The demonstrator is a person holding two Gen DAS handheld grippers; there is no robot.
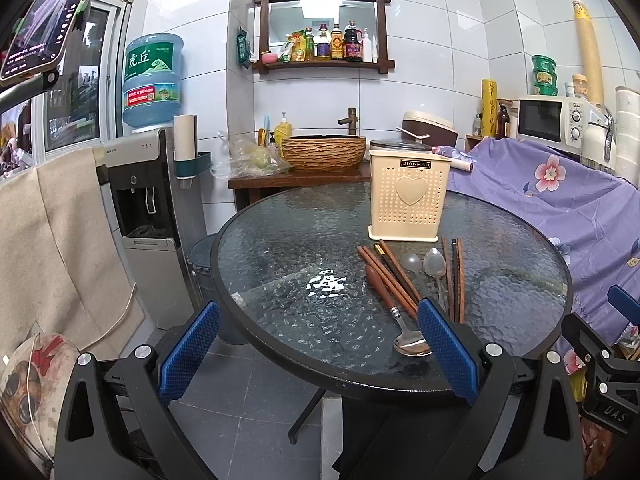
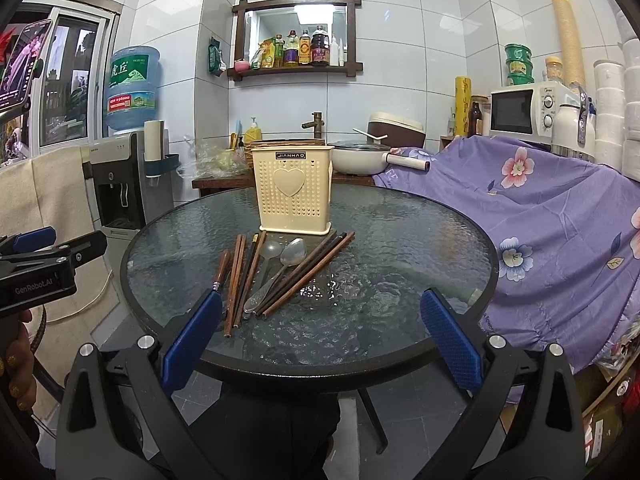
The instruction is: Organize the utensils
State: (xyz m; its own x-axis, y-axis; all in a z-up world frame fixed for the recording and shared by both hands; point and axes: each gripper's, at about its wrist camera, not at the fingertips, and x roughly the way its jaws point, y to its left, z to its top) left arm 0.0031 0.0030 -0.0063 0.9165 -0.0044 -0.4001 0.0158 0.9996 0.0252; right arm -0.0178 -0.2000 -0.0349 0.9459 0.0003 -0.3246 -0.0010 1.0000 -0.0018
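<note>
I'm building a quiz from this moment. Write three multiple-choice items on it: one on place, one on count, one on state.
1. Where do the loose utensils lie relative to the cream holder?
A. Inside it
B. On the glass table, in front of it
C. On the purple cloth

2. How many spoons are among them?
A. One
B. Three
C. Six

3. How do the jaws of both grippers stand?
A. Shut on chopsticks
B. Open, holding nothing
C. Shut on a spoon

Answers:
1 B: the chopsticks and spoons lie flat on the glass at the holder's foot.
2 B: a wooden-handled spoon, a translucent spoon and a metal spoon show.
3 B: the left gripper and right gripper each have blue pads spread wide with only table between them.
</note>
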